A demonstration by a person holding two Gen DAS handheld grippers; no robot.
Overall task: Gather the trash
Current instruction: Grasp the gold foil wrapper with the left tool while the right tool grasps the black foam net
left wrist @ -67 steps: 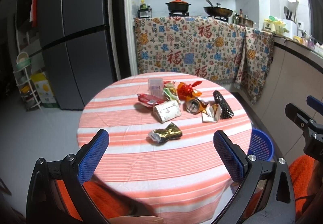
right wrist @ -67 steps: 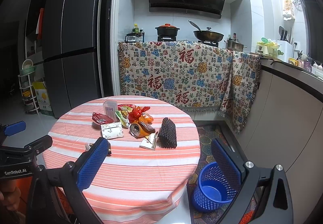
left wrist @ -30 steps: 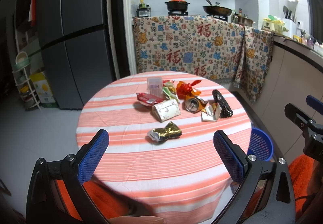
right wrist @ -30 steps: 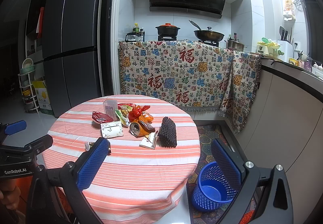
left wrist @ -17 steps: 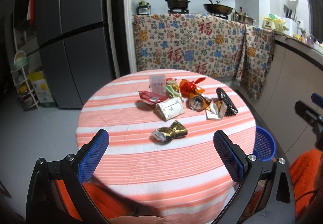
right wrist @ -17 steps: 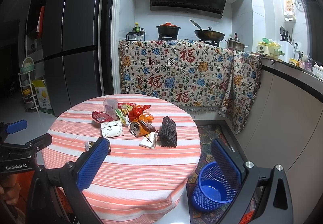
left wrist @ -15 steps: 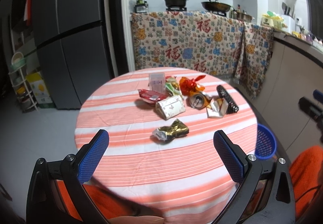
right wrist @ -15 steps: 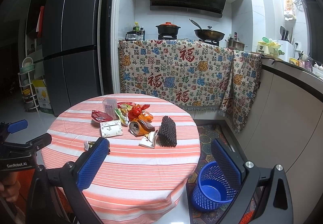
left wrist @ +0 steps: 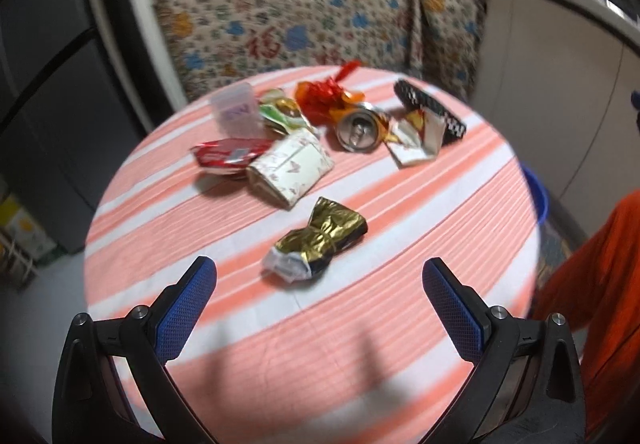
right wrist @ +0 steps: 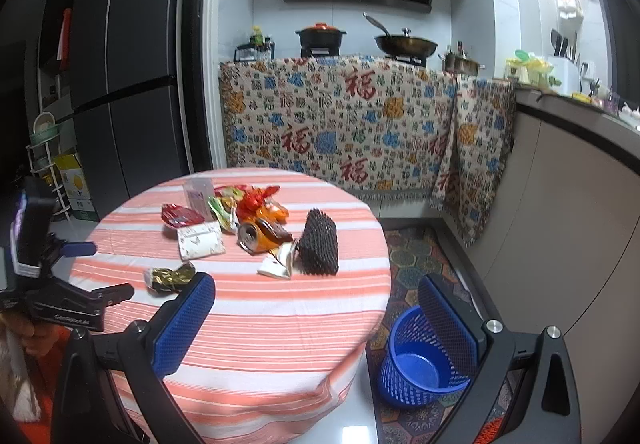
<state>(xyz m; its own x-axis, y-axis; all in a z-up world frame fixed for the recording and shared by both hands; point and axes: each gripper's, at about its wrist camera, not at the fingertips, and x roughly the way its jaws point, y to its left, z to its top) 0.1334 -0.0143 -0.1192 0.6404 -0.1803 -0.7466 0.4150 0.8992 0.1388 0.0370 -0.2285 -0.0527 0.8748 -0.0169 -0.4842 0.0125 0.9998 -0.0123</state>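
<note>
Trash lies on a round table with a striped orange cloth (left wrist: 240, 308). A crumpled gold wrapper (left wrist: 318, 240) lies nearest, just ahead of my open, empty left gripper (left wrist: 319, 280). Behind it are a white carton (left wrist: 290, 168), a red packet (left wrist: 228, 154), a crushed can (left wrist: 358, 128), a torn white wrapper (left wrist: 416, 142), a black foam net (left wrist: 430, 112), red foil (left wrist: 328, 100) and a clear cup (left wrist: 236, 112). My right gripper (right wrist: 316, 300) is open and empty, back from the table's near right edge. The gold wrapper (right wrist: 170, 277) also shows there.
A blue mesh basket (right wrist: 424, 364) stands on the floor right of the table (right wrist: 280, 324). A patterned cloth (right wrist: 360, 132) covers the counter behind, with pots on the stove. A dark fridge (right wrist: 132, 84) is at left. The left gripper body (right wrist: 60, 304) shows at the right view's left edge.
My left gripper has moved forward and down over the table toward the gold wrapper, which looks much larger. The right gripper has barely moved. Both stay open.
</note>
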